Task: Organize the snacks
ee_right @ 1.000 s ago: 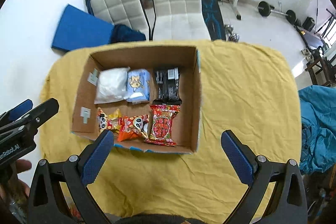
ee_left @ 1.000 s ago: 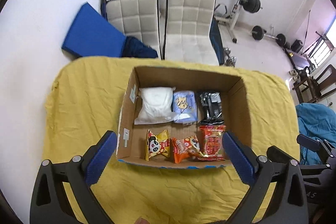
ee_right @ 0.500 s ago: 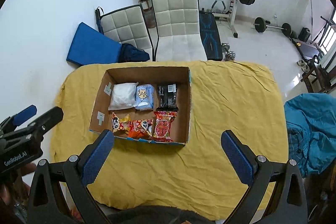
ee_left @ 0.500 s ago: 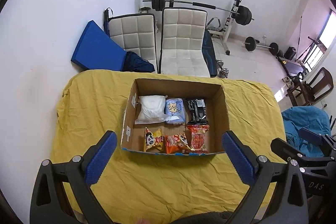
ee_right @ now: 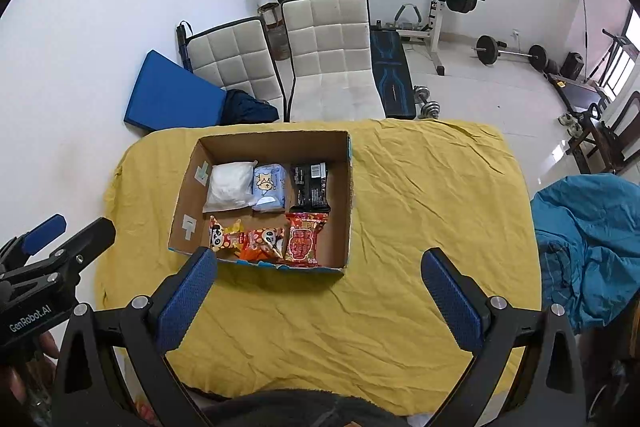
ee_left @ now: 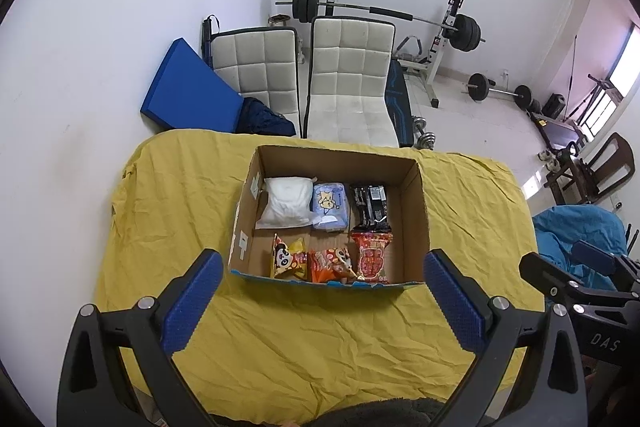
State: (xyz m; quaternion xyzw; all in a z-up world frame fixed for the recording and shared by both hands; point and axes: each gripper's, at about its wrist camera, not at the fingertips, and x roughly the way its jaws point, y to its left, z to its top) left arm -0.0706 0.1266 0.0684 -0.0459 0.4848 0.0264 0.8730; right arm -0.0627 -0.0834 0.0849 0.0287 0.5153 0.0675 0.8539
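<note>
Covering table, yellow cloth [ee_left: 168,211], weight bench [ee_right: 390,79] behind

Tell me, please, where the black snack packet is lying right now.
The black snack packet lies in the cardboard box, in the far row's right-hand spot in both wrist views, beside the light blue packet and just behind the red packet.
</note>
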